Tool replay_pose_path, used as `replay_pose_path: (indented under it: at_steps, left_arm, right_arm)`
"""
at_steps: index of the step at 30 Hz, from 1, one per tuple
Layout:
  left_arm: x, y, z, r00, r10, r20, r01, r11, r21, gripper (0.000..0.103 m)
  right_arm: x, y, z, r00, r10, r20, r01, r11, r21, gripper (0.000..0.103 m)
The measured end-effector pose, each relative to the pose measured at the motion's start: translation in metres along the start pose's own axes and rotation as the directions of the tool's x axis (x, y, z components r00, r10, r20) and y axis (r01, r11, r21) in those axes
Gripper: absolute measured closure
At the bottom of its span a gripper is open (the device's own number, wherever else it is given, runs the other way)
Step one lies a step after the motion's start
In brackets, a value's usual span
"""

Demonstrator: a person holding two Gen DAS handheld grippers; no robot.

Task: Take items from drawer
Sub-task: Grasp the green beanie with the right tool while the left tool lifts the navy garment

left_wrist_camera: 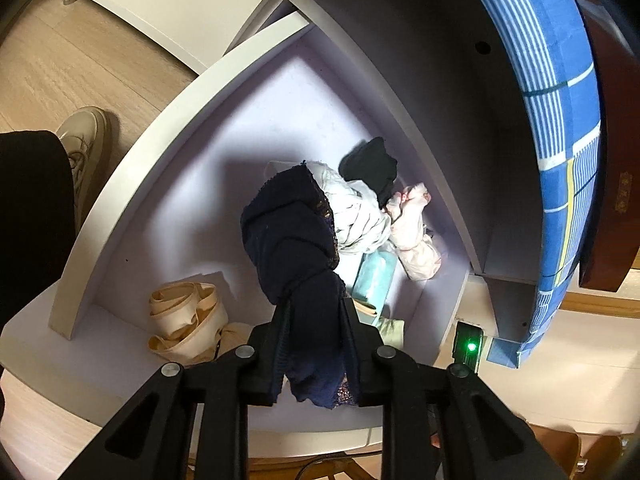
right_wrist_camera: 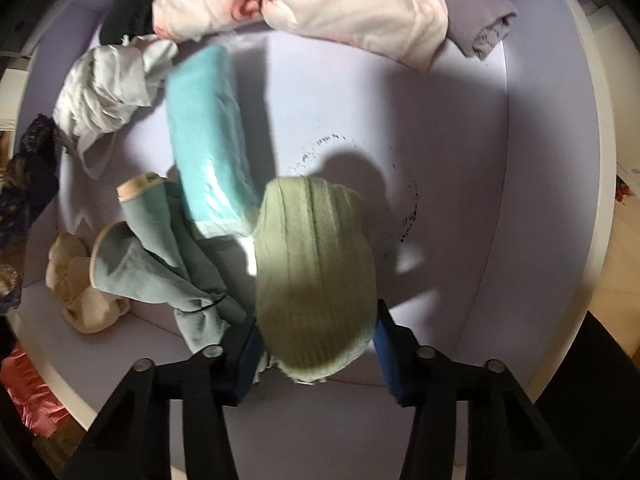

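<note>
L gripper (left_wrist_camera: pixel 314 344) clamped on navy underwear (left_wrist_camera: pixel 292 240), lower centre | R gripper (right_wrist_camera: pixel 316 344) narrow round green sock roll (right_wrist_camera: pixel 316 272), lower centre – squeeze firm, lift straight, clear drawer (right_wrist_camera: pixel 552 200) wall

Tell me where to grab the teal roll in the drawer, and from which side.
Grip the teal roll across its narrow width, mid-length, coming from above. It lies flat as a long bundle with bare drawer floor along its right side. Its near end is crowded by the green bundle and sage cloth, so avoid that end.
</note>
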State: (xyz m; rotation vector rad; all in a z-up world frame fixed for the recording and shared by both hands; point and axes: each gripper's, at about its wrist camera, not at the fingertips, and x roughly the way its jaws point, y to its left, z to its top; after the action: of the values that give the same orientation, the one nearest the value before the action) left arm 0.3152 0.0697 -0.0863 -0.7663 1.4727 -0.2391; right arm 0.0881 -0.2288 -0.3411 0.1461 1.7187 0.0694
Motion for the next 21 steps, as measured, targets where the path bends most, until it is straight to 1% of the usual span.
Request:
replay_pose_path:
  at_steps: [3,5,6,8,10,12,14,16,18,21]
  left_arm:
    - [0.009,0.000,-0.001,0.998,0.050,-0.022,-0.050,0.999,0.020,0.080]
    - [0.019,0.001,0.001,0.995,0.089,-0.045,-0.088,0.996,0.026,0.076]
    - [0.027,0.002,0.001,0.993,0.104,-0.064,-0.102,0.994,0.024,0.072]
    - [0.038,0.003,0.002,0.988,0.130,-0.083,-0.128,0.991,0.028,0.069]
    - [0.050,0.001,0.003,0.979,0.180,-0.091,-0.176,0.983,0.052,0.064]
    - [0.061,0.000,0.006,0.967,0.239,-0.090,-0.232,0.969,0.079,0.064]
    - [0.066,0.000,0.009,0.961,0.267,-0.076,-0.260,0.961,0.090,0.064]
    - [0.069,-0.001,0.010,0.962,0.266,-0.066,-0.259,0.961,0.096,0.061]
    - [0.077,-0.004,0.012,0.961,0.269,-0.070,-0.260,0.959,0.113,0.055]
    - [0.087,-0.009,0.009,0.952,0.295,-0.080,-0.279,0.944,0.174,0.057]
  right_arm:
    - [0.004,-0.003,-0.002,1.000,-0.002,-0.008,0.002,1.000,0.012,0.054]
    - [0.004,-0.007,-0.004,1.000,-0.009,-0.003,0.009,1.000,0.012,0.054]
    - [0.005,-0.007,-0.004,1.000,-0.007,-0.001,0.007,1.000,0.011,0.054]
    - [0.007,-0.008,-0.005,1.000,0.000,0.000,0.000,1.000,0.014,0.054]
    - [0.011,-0.011,-0.008,1.000,0.003,0.001,-0.003,1.000,0.016,0.054]
    - [0.016,-0.008,-0.011,1.000,0.006,0.001,-0.006,1.000,0.021,0.054]
    - [0.015,-0.011,-0.011,1.000,0.011,0.002,-0.011,1.000,0.027,0.054]
    - [0.017,-0.013,-0.011,1.000,0.014,0.005,-0.014,0.999,0.029,0.054]
    - [0.016,-0.013,-0.010,1.000,0.010,0.006,-0.010,1.000,0.027,0.054]
    - [0.020,-0.012,-0.006,1.000,0.002,0.008,-0.003,1.000,0.026,0.053]
